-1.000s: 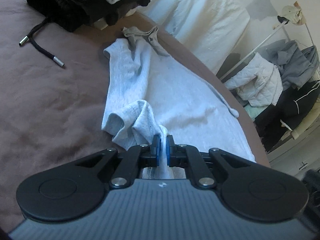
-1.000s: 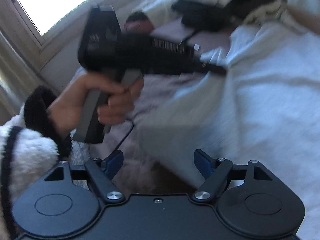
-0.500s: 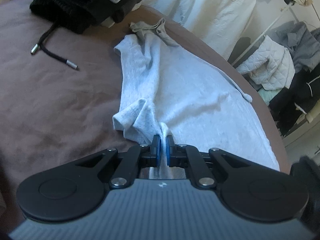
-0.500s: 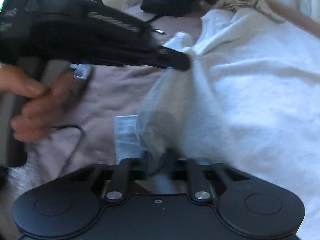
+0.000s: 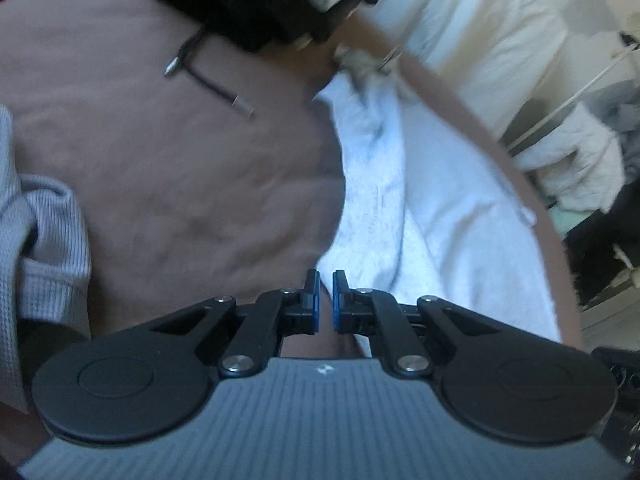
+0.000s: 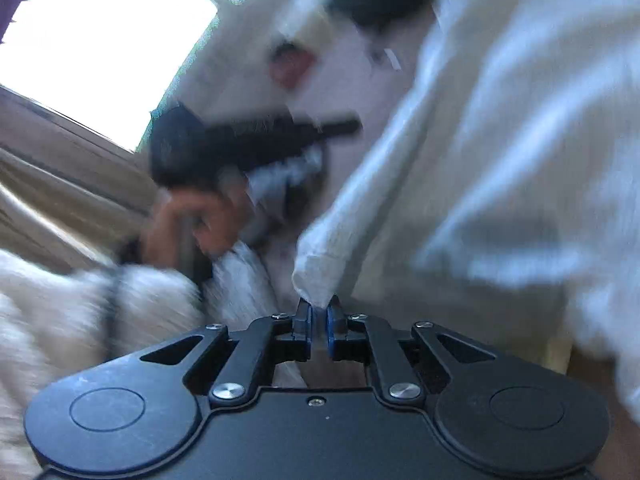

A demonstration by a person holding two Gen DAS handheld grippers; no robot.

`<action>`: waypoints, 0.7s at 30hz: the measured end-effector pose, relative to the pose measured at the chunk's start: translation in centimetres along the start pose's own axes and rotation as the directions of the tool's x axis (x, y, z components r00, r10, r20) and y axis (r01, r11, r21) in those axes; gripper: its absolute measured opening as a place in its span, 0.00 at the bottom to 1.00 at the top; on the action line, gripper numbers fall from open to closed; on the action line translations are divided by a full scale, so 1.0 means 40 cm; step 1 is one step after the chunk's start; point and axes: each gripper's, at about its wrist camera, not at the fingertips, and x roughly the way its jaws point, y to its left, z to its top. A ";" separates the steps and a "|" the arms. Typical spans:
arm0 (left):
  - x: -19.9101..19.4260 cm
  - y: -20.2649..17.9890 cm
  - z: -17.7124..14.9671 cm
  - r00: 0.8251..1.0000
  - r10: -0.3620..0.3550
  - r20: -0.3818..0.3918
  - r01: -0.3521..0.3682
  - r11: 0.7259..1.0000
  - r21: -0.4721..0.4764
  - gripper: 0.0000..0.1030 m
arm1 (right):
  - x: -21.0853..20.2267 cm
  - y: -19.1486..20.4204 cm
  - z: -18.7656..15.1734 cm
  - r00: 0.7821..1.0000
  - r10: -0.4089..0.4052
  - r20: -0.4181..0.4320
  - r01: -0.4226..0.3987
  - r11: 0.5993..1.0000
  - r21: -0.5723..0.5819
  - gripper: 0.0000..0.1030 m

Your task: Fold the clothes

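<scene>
**Both tools near a pale garment on a bed, mid-fold**

Nearest in the right wrist view, the right tool (image 6: 318, 312) has a narrow end of the white garment (image 6: 500, 152), perhaps a sleeve cuff, between its blue pads. The jaws are nearly together and just easing apart, the cloth between them. The picture is smeared by motion.

In the left wrist view, the left tool (image 5: 326, 292) has its jaws almost fully closed. No cloth shows between the pads; the garment's near edge lies just past its tips, so it appears to hold nothing.

Beyond, the white garment stretches lengthwise along the edge of the bed (image 5: 180, 168), which has a brown cover. A person's hand (image 6: 192, 220) grips the left tool's handle. Farther off sit a pile of dark clothes (image 5: 248, 4) and a drawstring (image 5: 208, 84).

This looks like an early fold. The next move likely calls for a firm pinch on the garment and carrying it across the body of the cloth.
</scene>
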 end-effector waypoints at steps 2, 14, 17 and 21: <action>0.005 -0.002 0.000 1.000 0.025 0.002 -0.025 0.999 0.019 0.06 | 0.049 -0.001 -0.001 0.999 0.000 -0.041 0.000 1.000 0.001 0.13; 0.021 -0.041 0.062 0.995 0.037 0.089 -0.044 0.996 0.074 0.06 | -0.091 0.130 0.187 0.942 -0.335 -0.005 0.319 0.902 -0.291 0.18; 0.069 -0.091 0.137 0.993 0.059 0.105 -0.076 0.983 0.166 0.09 | -0.208 0.190 0.371 0.855 -0.505 0.120 0.513 0.785 -0.349 0.20; 0.142 -0.136 0.248 0.977 0.131 0.170 -0.179 0.932 0.314 0.09 | -0.289 0.254 0.635 0.712 -0.674 0.196 0.684 0.602 -0.412 0.49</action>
